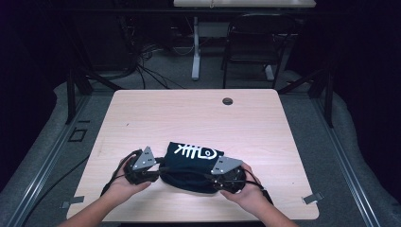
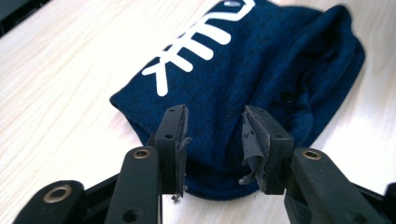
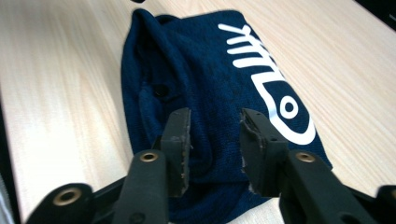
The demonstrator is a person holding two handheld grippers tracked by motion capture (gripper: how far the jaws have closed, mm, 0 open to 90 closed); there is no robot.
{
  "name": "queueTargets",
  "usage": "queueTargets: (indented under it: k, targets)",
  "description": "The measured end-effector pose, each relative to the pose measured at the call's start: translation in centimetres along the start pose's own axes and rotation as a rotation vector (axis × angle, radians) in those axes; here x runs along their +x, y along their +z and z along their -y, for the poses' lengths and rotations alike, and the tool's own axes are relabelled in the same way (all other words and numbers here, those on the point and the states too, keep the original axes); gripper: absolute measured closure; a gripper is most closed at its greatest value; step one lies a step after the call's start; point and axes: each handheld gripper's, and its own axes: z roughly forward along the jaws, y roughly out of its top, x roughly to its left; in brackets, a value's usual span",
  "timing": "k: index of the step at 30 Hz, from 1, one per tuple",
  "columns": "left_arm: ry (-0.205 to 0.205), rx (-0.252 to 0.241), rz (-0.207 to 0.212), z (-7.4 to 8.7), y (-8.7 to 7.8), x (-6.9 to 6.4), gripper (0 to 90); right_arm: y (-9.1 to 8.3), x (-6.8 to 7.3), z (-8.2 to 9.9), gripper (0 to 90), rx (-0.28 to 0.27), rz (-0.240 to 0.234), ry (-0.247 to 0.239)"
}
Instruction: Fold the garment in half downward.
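Both hands (image 1: 124, 185) flank folded cloth (image 1: 194, 163), jaws parted.

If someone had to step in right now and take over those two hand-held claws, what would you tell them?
Left gripper: open, jaws at the near left end of the folded navy cloth, not pinching it.
Right gripper: open, at the cloth's right end, holding nothing.
Cloth: lies folded on the wooden table near the front edge, white fish-bone print facing up.
Done: cloth looks folded and set down.
Left: probably draw both grippers back.
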Motion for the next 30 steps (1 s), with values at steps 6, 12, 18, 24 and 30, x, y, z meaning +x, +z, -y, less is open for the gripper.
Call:
queueTargets:
  k: [6,12,18,24,30]
  targets:
    - [-0.003,0.053,0.032,1.0,2.0,-0.2,58.0,1.7,0.2,1.0,64.2,0.065,-0.023,0.027]
    - [-0.024,0.059,0.052,1.9,2.5,-0.4,58.1,2.7,1.1,2.5,71.0,0.108,-0.061,0.035]
    - [-0.042,0.063,0.063,2.3,2.7,-0.7,58.1,3.2,1.3,3.6,71.9,0.11,-0.057,0.049]
    - [-0.074,0.052,0.04,2.3,3.1,-0.9,58.0,3.5,0.6,3.9,71.4,0.106,-0.025,0.059]
    - [-0.096,0.059,0.006,1.6,4.0,-0.6,58.1,4.2,-0.8,3.9,70.4,0.087,0.015,0.101]
